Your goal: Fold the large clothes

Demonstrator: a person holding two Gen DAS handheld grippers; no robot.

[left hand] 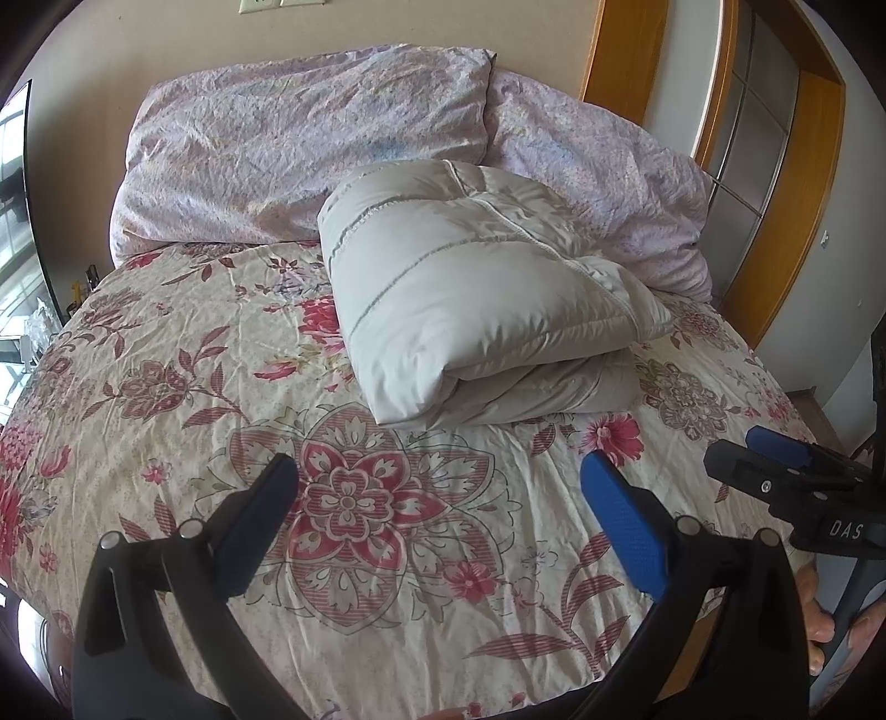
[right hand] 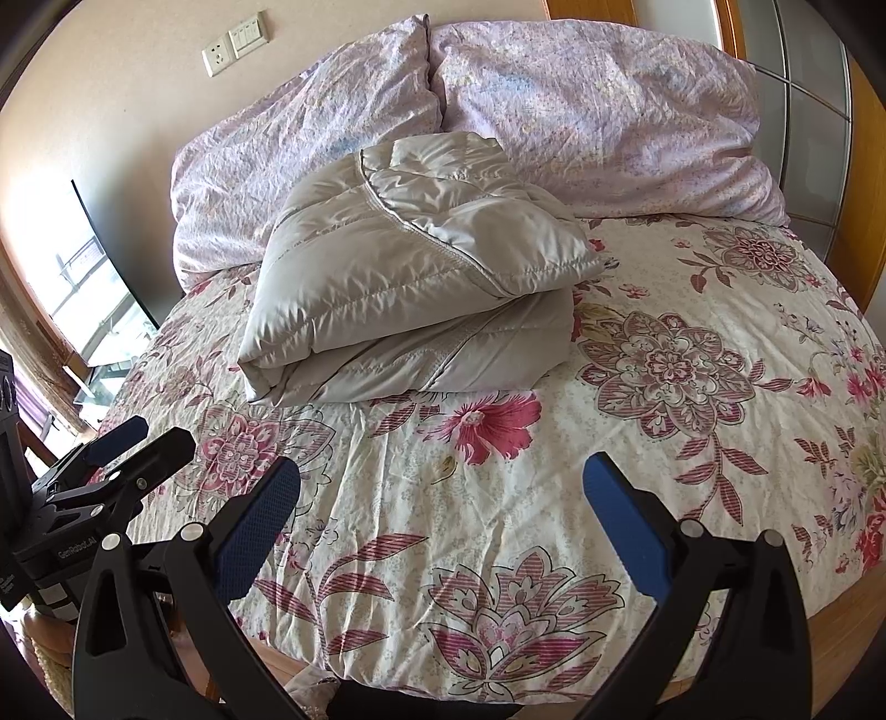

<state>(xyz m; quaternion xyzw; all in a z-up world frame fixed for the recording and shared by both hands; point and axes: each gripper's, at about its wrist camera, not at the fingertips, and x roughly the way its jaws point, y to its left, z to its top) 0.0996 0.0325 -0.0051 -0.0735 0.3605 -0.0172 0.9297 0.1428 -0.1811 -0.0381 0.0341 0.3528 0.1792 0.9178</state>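
Observation:
A beige quilted down jacket (left hand: 476, 299) lies folded into a thick bundle on the floral bedspread (left hand: 166, 387), near the pillows; it also shows in the right wrist view (right hand: 410, 277). My left gripper (left hand: 440, 471) is open and empty, held over the bedspread in front of the bundle. My right gripper (right hand: 443, 471) is open and empty, also short of the bundle. The right gripper shows at the right edge of the left wrist view (left hand: 775, 459). The left gripper shows at the left edge of the right wrist view (right hand: 138, 437).
Two lilac pillows (left hand: 299, 144) (left hand: 609, 183) lean against the wall at the bed's head. A wooden door frame (left hand: 775, 221) stands to the right. A window (right hand: 88, 299) is on the left. Wall sockets (right hand: 238, 41) sit above the pillows.

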